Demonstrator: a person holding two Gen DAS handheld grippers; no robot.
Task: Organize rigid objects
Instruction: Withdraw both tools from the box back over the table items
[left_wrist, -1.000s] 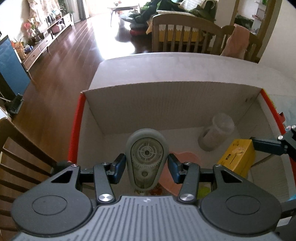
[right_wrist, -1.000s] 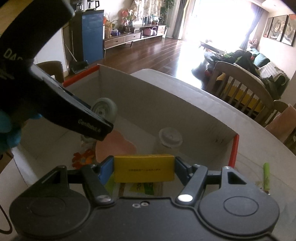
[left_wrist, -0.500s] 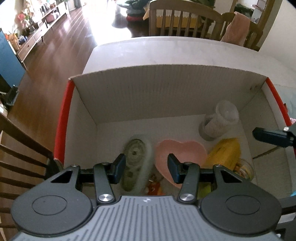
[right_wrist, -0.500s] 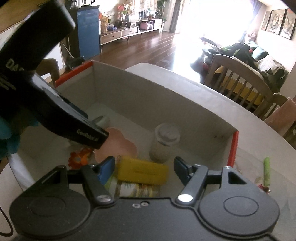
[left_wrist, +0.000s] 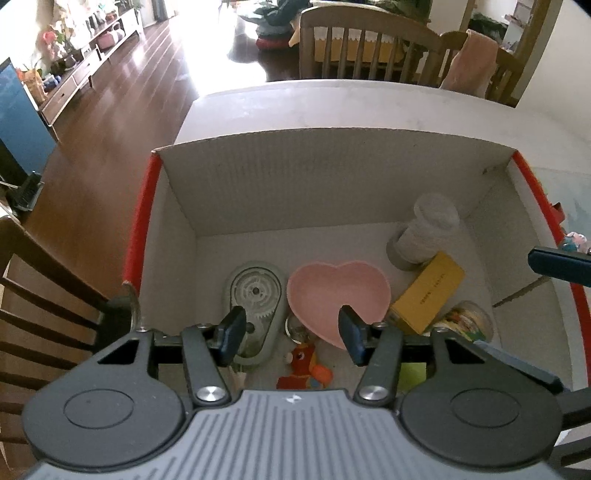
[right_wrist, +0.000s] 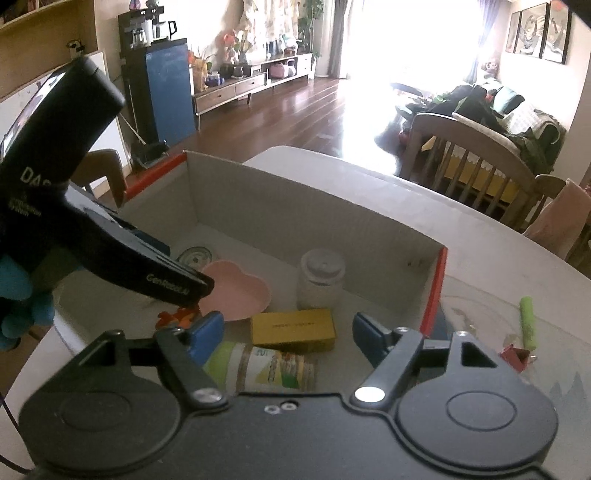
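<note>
Sunlit living room with dark wooden flooring surrounds a pale table (left_wrist: 332, 99), and on it stands an open cardboard box (left_wrist: 332, 184) with red tape along its side edges. Wooden chairs (left_wrist: 365, 48) stand at the far side of the table.

My left gripper (left_wrist: 291, 334) hangs over the near part of the box, pointing steeply down. Its jaws have just been opening and now stand apart with nothing between the pads. On the box floor below them lies a grey gear toy (left_wrist: 255, 299), flat on its back. Just beside it, to the right, lies a pink heart-shaped dish (left_wrist: 338, 295).

My right gripper (right_wrist: 288, 332) is over the right side of the box. Its jaws have just been opening too, and they stand wide, clear of the yellow box (right_wrist: 293, 326) that lies on the floor between and beyond them, leaning partly on a labelled jar (right_wrist: 266, 367) lying on its side. Behind the yellow box a frosted jar (right_wrist: 321, 280) stands upright near the back wall. A small orange and red toy (left_wrist: 303, 369) lies at the near edge, below the dish.

From the right camera, my hand in a blue glove (right_wrist: 18, 299) holds the left tool. Outside the box, on the table to the right, lie a green marker (right_wrist: 528, 323) and a small red object (right_wrist: 515, 356).
</note>
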